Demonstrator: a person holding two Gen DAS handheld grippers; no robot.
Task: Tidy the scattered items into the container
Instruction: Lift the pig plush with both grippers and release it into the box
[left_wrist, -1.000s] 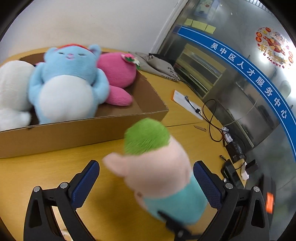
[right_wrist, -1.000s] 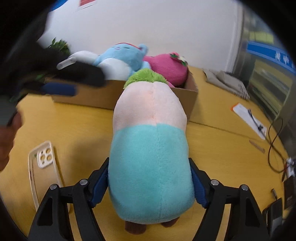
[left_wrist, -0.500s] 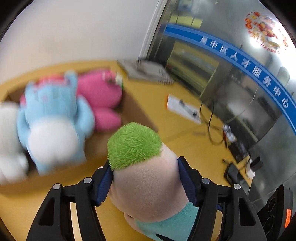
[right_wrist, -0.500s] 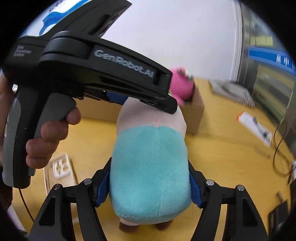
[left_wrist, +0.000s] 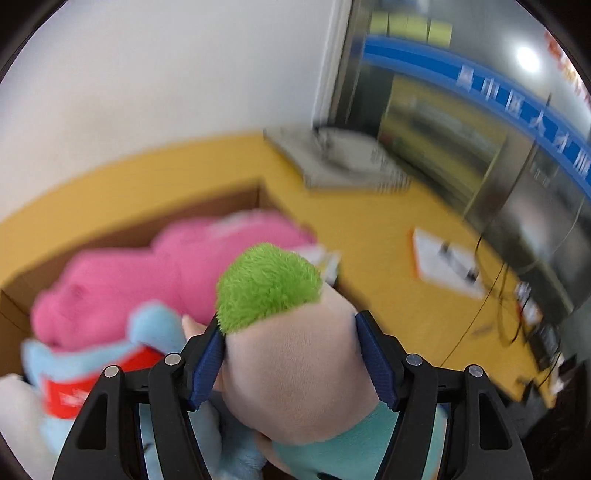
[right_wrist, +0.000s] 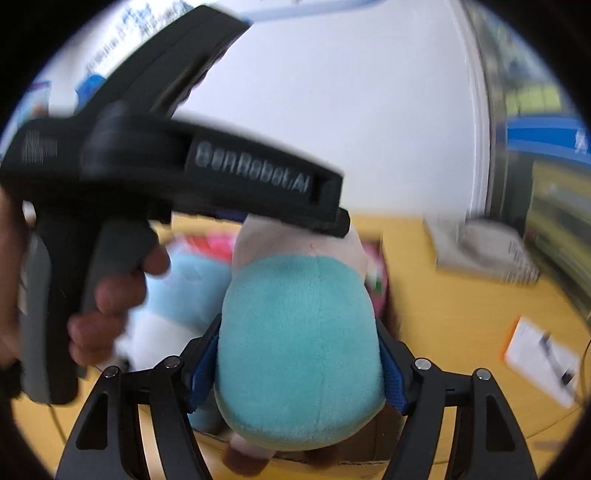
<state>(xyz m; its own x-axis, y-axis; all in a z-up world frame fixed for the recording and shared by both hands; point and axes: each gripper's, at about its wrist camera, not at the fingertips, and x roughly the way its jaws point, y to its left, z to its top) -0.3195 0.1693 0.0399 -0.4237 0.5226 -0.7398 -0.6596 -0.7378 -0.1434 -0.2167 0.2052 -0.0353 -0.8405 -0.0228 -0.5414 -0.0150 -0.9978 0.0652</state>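
Observation:
Both grippers hold one plush doll with green hair, a pink head and a teal body. My left gripper (left_wrist: 290, 354) is shut on the doll's head (left_wrist: 291, 365). My right gripper (right_wrist: 297, 365) is shut on its teal body (right_wrist: 299, 350). The doll hangs above the cardboard box (left_wrist: 122, 229), over the pink plush (left_wrist: 147, 277) and the blue plush (left_wrist: 92, 354) that lie inside. The left gripper's black body (right_wrist: 207, 166) crosses the right wrist view above the doll.
The box stands on a yellow table (left_wrist: 376, 251). Grey folded cloth (left_wrist: 347, 158) lies at the table's far side. A white paper with an orange edge (left_wrist: 443, 262) and black cables (left_wrist: 509, 310) lie to the right.
The doll has been lifted from the table in front of the box and carried forward over it. The left gripper closed on its head during this.

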